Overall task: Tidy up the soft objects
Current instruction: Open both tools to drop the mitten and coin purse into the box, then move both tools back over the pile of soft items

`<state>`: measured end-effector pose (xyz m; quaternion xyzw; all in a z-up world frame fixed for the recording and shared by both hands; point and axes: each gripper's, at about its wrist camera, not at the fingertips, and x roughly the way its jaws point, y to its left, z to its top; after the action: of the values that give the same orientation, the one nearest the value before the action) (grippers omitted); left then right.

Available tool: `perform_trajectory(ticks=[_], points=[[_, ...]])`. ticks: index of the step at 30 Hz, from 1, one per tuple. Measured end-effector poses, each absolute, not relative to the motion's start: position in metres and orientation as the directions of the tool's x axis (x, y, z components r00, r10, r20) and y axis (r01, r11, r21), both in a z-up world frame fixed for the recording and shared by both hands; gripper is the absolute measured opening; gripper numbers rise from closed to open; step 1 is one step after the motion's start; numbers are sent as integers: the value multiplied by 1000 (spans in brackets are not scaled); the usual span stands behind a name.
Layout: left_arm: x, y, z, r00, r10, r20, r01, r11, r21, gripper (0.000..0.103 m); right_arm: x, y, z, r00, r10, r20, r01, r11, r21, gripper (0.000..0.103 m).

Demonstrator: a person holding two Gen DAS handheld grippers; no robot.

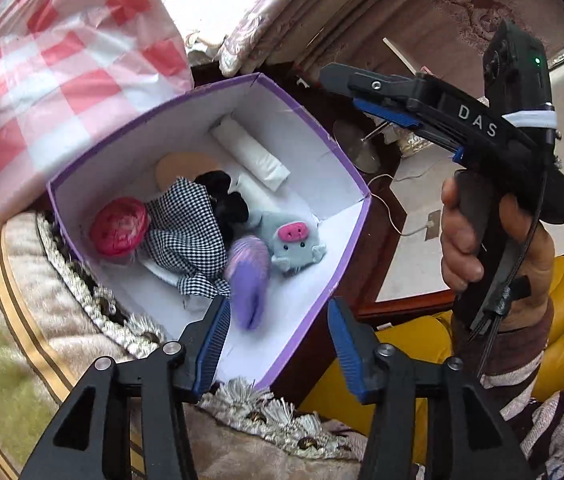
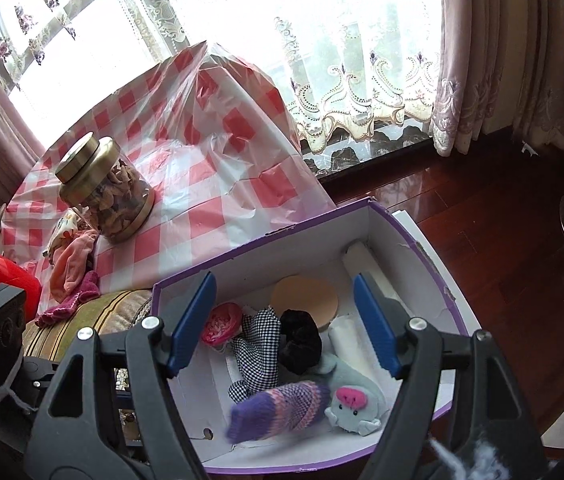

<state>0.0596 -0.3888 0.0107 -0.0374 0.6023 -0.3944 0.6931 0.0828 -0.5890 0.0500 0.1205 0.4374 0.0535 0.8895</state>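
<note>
A purple box with a white inside (image 1: 130,168) (image 2: 409,236) holds soft things: a purple-pink knitted sock (image 1: 248,280) (image 2: 282,410), blurred, a grey pig toy (image 1: 291,242) (image 2: 351,406), a black-and-white checked cloth (image 1: 190,232) (image 2: 260,344), a black scrunchie (image 1: 224,200) (image 2: 299,340), a pink-red round item (image 1: 120,226) (image 2: 222,322), a tan round pad (image 1: 180,164) (image 2: 303,296) and white rolls (image 1: 250,152). My left gripper (image 1: 280,340) is open and empty above the box's near corner. My right gripper (image 2: 283,324) is open and empty over the box; it also shows in the left wrist view (image 1: 365,96).
A red-and-white checked plastic cover (image 2: 210,168) (image 1: 62,80) lies beside the box, with a gold-lidded glass jar (image 2: 108,192) on it. Pink cloths (image 2: 72,276) and a red object (image 2: 6,280) lie at left. A fringed cushion (image 1: 62,300) is under the box. A wood floor (image 2: 481,200) and curtains are beyond.
</note>
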Motion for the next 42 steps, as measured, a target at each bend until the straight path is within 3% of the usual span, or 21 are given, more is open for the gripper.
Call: perform_trajectory(ticks=[9, 18, 27, 42], points=[[64, -354, 25, 83, -606, -791, 472, 723, -505, 53, 87, -576, 46, 595, 230, -770, -25, 963, 269, 75], [71, -275, 59, 321, -583, -747, 399, 798, -451, 53, 93, -520, 58, 584, 274, -764, -147, 961, 232, 75], [75, -156, 74, 539, -420, -730, 194, 905, -378, 53, 101, -430, 72, 548, 347, -761, -352, 921, 167, 75], [97, -33, 69, 646, -146, -749, -82, 963, -258, 53, 127, -290, 71, 403, 469, -786, -598, 785, 162, 75]])
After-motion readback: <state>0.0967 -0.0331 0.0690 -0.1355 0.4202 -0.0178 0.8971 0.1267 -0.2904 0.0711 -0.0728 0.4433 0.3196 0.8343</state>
